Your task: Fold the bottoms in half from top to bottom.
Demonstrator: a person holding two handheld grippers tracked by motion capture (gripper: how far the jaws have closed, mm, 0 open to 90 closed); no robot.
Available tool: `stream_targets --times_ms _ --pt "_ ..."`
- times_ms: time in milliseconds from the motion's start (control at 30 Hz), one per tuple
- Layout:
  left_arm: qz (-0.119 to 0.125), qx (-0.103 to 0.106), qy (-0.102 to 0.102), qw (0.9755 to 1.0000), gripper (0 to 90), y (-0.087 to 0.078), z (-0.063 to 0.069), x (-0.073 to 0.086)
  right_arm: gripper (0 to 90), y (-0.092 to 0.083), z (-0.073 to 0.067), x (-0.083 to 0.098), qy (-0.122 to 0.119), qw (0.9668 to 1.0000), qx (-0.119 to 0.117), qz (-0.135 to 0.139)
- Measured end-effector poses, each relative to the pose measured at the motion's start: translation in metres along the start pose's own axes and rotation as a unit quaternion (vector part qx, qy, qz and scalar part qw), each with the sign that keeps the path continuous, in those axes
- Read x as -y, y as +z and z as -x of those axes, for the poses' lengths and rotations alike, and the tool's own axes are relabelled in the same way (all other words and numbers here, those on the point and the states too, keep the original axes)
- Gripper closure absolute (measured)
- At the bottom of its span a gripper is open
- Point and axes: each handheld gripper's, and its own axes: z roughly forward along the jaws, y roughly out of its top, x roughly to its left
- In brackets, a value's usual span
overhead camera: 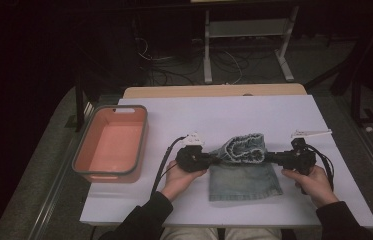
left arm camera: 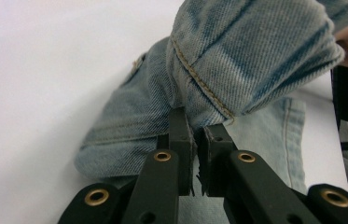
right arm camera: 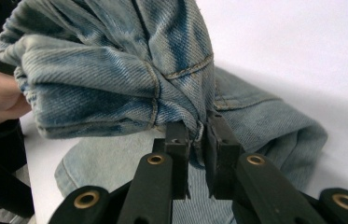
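The left gripper is clamped on the jeans, its two black jaws pinched together on a bunched fold beside a tan seam; in the left gripper view the cloth rises straight out of the closed tips. The right gripper does the same from the other side: in the right gripper view its jaws are nearly together, with a wad of denim squeezed between them where several seams meet.

Between the two grippers the upper part of the jeans is lifted and folded over, its frayed edge curling towards the person (the lower part lies flat on the table below it). The garment sits near the middle of the white table, a little towards the person's side.

The left hand and the right hand hold the gripper bodies from below, dark sleeves coming in from the bottom edge, and a black cable trails from the left gripper.

Well apart, at the table's left edge, stands a pink bin with a grey rim.
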Motion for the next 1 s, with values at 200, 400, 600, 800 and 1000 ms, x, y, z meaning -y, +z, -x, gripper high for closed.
stream_targets --times_ms 200,400,600,800,1000 --pt "0.000 0.000 -0.001 1.0000 84.9 0.001 0.001 0.002 78.7 0.002 -0.002 0.006 -0.001 0.9999 0.005 -0.012" --pt "0.011 -0.002 -0.013 0.9999 85.0 0.000 -0.001 -0.002 73.0 -0.001 -0.003 0.004 -0.002 0.9999 0.010 -0.002" --pt "0.017 -0.003 -0.026 0.9995 85.1 0.000 -0.002 -0.004 63.5 -0.006 -0.005 0.000 0.008 0.9998 0.019 0.000" --pt "0.019 -0.001 -0.036 0.9992 85.0 -0.001 -0.004 -0.004 55.1 -0.018 -0.009 0.000 0.011 0.9996 0.023 0.010" --pt "0.011 0.006 -0.030 0.9995 85.1 0.003 0.000 -0.003 52.0 -0.033 -0.008 0.001 0.017 0.9992 0.013 0.035"
